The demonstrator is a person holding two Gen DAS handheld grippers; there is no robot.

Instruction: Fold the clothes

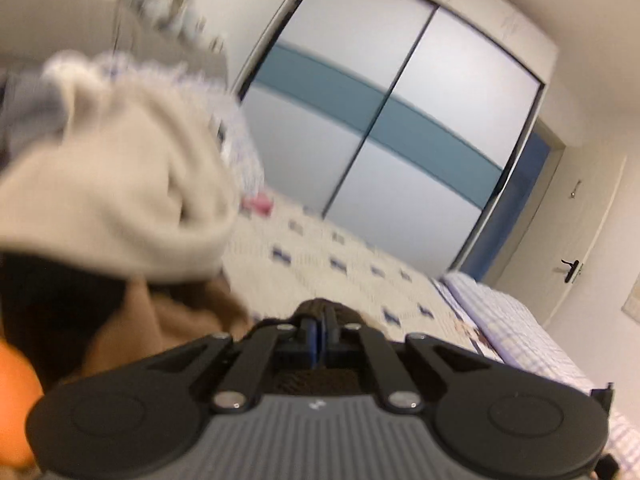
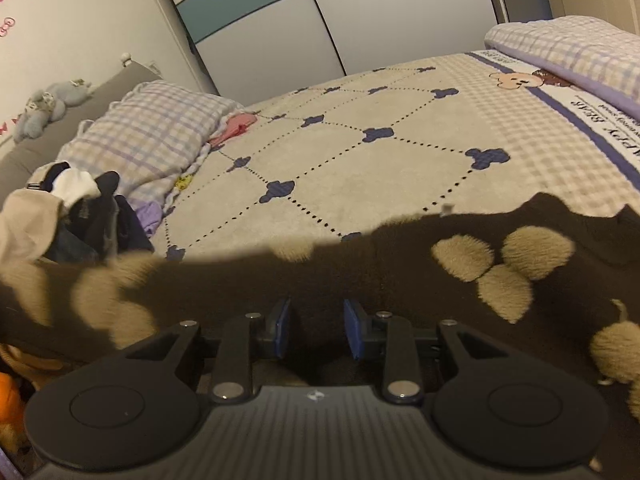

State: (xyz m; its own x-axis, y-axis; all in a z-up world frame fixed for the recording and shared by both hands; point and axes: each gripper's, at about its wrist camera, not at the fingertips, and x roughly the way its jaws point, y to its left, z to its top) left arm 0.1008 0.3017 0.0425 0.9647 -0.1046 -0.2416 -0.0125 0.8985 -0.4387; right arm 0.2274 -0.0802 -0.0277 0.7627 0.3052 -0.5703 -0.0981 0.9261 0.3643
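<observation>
1. The left tool (image 1: 320,330) is clenched, its blue pads pressed together on a fold of the dark brown knitted garment (image 1: 320,308), which bunches up just ahead of the fingertips.
2. The right tool (image 2: 317,330) stands partly parted; the brown garment with fuzzy beige spots (image 2: 400,264) lies between and beyond its pads, but I cannot tell whether they press on it.
3. That garment spreads across the near part of the bed (image 2: 360,168), over a cream cover with dotted lines and navy shapes.
4. A heap of clothes (image 2: 80,208) sits to the left beside a checked pillow (image 2: 152,128).
5. A blurred cream garment (image 1: 120,192) fills the left wrist view's upper left.
6. Sliding wardrobe doors (image 1: 380,112) stand behind the bed.
</observation>
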